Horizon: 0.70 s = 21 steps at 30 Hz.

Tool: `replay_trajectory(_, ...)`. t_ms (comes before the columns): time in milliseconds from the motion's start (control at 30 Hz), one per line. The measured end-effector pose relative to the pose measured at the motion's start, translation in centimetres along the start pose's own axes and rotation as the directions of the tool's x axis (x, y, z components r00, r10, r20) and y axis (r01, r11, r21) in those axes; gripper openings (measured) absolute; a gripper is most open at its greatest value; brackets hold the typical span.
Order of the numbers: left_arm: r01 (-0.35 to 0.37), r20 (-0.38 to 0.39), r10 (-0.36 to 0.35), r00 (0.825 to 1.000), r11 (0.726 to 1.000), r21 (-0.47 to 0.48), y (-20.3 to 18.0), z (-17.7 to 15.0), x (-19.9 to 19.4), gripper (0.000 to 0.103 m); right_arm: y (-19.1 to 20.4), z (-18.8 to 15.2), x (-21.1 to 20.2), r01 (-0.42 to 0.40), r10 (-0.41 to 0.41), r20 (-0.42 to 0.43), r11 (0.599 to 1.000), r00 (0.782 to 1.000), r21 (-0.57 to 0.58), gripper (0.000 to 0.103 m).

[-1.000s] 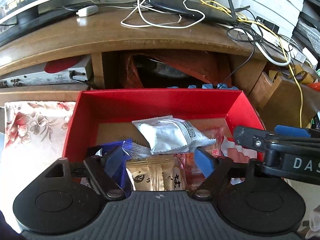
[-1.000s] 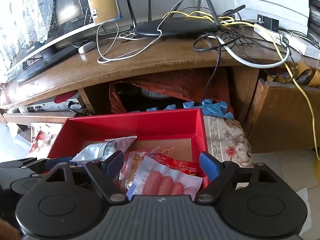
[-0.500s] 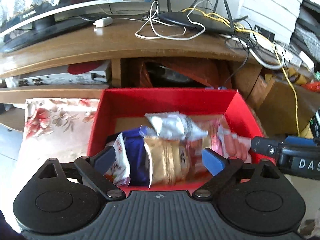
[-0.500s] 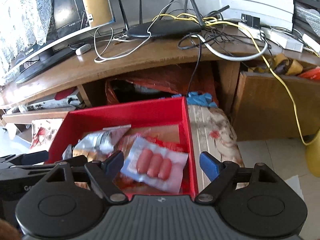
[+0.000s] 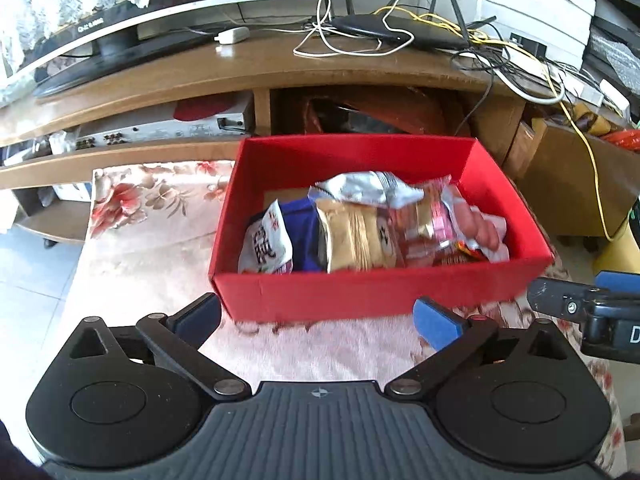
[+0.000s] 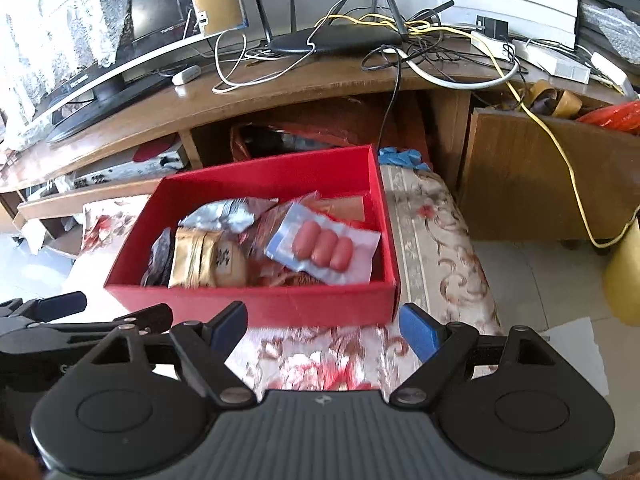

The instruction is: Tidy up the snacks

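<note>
A red box sits on a floral cloth and holds several snack packs: a silver pack, a gold pack, a blue and white pack and a clear sausage pack. My left gripper is open and empty, just in front of the box. My right gripper is open and empty, in front of the box's near wall. Its tip also shows in the left wrist view.
The floral cloth covers a low stool. A wooden TV stand behind carries a TV, a router and tangled cables. A wooden cabinet stands at the right. A yellow container sits on the floor.
Both grippers have pulled back and up out of the box; they were over the snacks and now sit in front of its near wall. The snacks lie in the box.
</note>
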<state>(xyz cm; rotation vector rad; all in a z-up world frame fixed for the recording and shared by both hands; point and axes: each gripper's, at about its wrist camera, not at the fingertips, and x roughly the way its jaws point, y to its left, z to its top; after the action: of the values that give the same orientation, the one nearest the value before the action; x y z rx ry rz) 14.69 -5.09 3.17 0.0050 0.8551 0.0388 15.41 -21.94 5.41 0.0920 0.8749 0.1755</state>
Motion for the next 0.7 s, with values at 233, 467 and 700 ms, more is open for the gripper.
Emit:
replay_trajectory(233,-0.055,0.017,0.055,0.998,0.998,0.006,-0.3,-1.7,-1.6,0.103,0.3,-1.9,-0.9,0.014,-0.014,-0.021,1.0,1.0,-0.01,0.088)
replay_trajectory(467,-0.039,0.023,0.039,0.999,0.999,-0.002,-0.5,-2.9,-2.8,0.103,0.7,-3.4,-1.3,0.02,-0.021,-0.041,1.0,0.999,-0.023,0.088)
replay_trajectory(700,-0.016,0.037,0.017,0.999,0.999,-0.04,0.2,-3.4,-4.0,0.103,0.8,-4.2,-2.1,0.011,-0.012,-0.034,1.0,0.999,-0.021,0.089)
